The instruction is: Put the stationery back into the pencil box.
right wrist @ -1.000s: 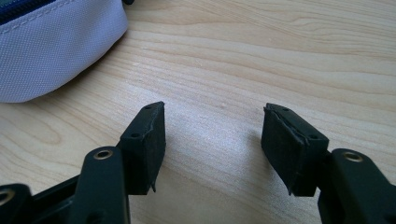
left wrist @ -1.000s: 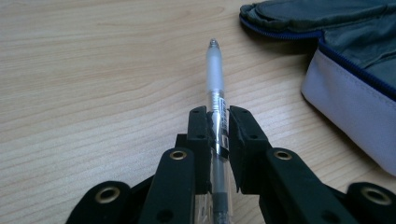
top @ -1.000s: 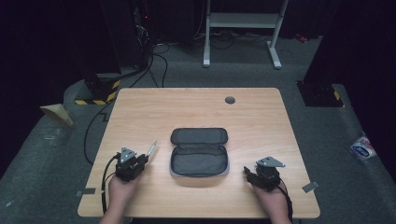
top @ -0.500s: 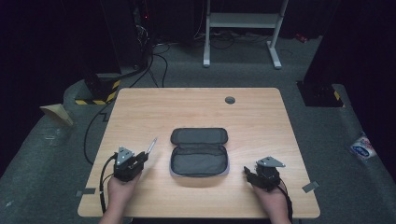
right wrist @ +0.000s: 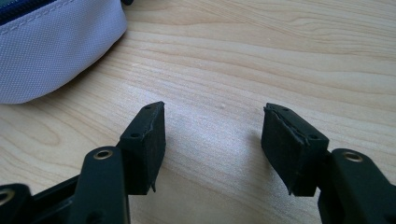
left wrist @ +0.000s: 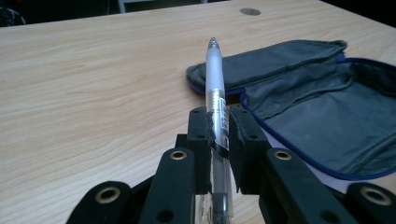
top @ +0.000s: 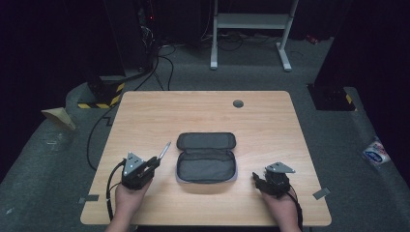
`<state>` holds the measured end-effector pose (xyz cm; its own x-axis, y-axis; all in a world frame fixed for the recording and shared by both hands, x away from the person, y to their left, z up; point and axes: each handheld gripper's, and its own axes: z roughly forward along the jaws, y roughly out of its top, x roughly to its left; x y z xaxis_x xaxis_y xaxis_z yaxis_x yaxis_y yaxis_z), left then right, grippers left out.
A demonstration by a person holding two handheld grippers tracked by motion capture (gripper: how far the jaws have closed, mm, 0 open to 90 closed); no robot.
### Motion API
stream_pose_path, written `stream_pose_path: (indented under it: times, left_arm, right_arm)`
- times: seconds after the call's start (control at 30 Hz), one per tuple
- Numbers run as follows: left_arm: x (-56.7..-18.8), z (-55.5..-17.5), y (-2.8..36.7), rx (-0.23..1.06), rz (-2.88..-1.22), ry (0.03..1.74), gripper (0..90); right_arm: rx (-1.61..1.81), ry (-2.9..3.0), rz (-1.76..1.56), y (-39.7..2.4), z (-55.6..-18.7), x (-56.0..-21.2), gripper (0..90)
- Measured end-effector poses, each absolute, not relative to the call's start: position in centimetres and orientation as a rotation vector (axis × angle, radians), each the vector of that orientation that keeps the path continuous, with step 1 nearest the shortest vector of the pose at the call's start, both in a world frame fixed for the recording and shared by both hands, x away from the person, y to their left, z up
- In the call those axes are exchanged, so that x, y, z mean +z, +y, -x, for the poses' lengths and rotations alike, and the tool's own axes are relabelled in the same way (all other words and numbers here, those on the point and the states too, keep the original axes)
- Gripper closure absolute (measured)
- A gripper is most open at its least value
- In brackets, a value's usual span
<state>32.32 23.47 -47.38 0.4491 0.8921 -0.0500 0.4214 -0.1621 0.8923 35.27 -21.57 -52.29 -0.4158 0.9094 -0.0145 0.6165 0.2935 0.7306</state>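
Pen (left wrist: 215, 84) clamped in left tongs (left wrist: 219, 128), its rear end hidden between them; right tongs (right wrist: 212, 140) gape empty

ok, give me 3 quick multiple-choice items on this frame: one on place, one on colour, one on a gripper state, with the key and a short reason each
1. Where does the open pouch lie on the table?
A. Between the two grippers
B. At the far left corner
C. Beside the round hole at the far edge

2. What colour is the pouch's lining?
A. Red
B. Dark grey
C. Yellow

3. What is the state of the left gripper?
A. Open over bare wood
B. Shut on the pouch's edge
C. Shut on the pen

Key:
1 A: in the high view the pouch sits between the left gripper and the right gripper.
2 B: the left gripper view shows dark grey fabric with a blue zip edge.
3 C: the left gripper view shows both pads pressed on the pen's barrel, its tip pointing away.
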Motion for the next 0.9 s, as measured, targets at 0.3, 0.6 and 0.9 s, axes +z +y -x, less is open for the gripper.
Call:
stream_pose_path:
  times: [0.3, 0.6, 0.9]
  left_arm:
    - [-46.1, -32.3, 21.6, 0.598, -1.789, 1.041, 79.3]
    - [-43.8, -33.7, 19.6, 0.561, -1.826, 0.950, 79.3]
    - [-42.4, -33.6, 17.9, 0.539, -1.841, 0.888, 79.3]
  right_arm:
    - [0.913, 2.132, -1.367, -21.5, -35.3, -52.3, 39.4]
    - [0.913, 2.128, -1.375, -21.5, -35.2, -52.3, 39.3]
    - [0.912, 2.126, -1.374, -21.5, -35.2, -52.3, 39.3]
